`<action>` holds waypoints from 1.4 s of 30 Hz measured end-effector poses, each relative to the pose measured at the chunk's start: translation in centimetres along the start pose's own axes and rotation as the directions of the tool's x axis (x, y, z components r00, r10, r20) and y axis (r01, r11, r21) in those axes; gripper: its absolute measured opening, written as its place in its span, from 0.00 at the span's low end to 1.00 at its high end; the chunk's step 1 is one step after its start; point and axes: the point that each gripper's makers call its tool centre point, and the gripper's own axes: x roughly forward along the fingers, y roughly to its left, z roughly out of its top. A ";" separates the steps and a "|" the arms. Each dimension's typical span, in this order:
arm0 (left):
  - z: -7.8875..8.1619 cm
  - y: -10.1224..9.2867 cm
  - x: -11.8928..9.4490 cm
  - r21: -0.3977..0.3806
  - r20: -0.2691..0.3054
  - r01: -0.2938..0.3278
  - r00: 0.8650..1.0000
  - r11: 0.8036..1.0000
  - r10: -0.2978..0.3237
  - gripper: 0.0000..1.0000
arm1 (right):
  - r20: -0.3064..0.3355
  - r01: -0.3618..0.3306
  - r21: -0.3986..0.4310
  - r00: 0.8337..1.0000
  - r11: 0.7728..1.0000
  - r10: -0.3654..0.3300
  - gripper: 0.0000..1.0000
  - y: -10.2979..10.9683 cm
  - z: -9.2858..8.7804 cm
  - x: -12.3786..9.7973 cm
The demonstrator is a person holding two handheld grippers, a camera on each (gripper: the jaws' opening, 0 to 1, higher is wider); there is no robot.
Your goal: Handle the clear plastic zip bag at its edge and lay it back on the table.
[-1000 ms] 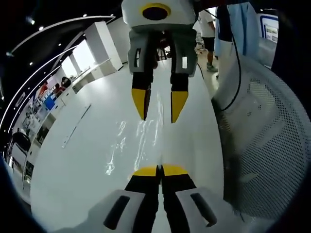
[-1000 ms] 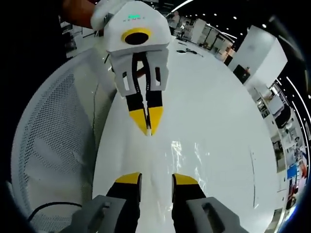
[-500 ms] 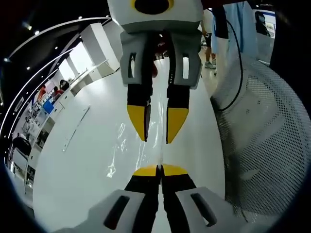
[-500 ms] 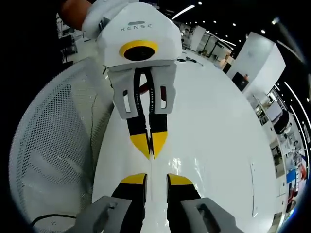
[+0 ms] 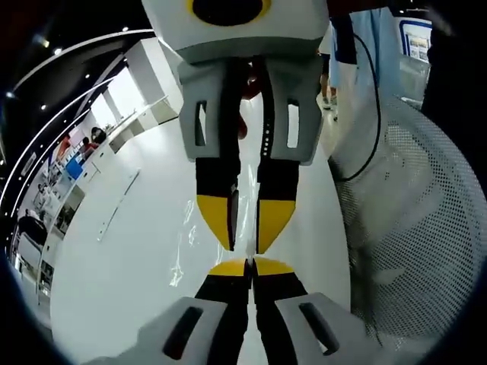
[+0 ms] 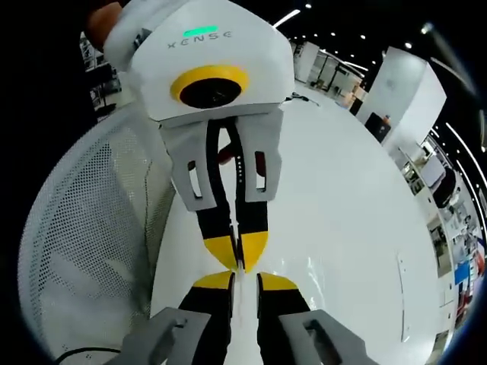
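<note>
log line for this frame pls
left gripper: shut on clear zip bag edge | right gripper: open, tips facing left's | bag: on white table | mesh basket alongside

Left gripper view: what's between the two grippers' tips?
The clear bag's edge. The left gripper, jaws shut, pinches it, and the right gripper, jaws slightly apart, straddles the same edge, tips nearly meeting. The right gripper view shows the same.

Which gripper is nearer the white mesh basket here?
Hard to call: the left gripper and right gripper meet tip to tip over the table, both just beside the mesh basket.
</note>
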 end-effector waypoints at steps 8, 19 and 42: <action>0.2 0.0 -0.1 0.005 0.006 -0.004 1.000 1.000 0.004 0.00 | -0.016 -0.024 0.012 1.000 1.000 0.024 0.02 0.4 0.0 0.2; 0.1 -0.1 -0.2 0.022 0.006 -0.007 1.000 1.000 0.006 0.00 | -0.043 -0.041 0.033 0.998 0.999 0.043 0.00 0.4 -0.3 0.7; -1.2 -0.7 0.0 -0.055 0.000 0.031 1.000 0.998 -0.031 0.00 | -0.087 -0.061 0.109 0.994 0.992 0.070 0.00 0.9 -1.9 1.7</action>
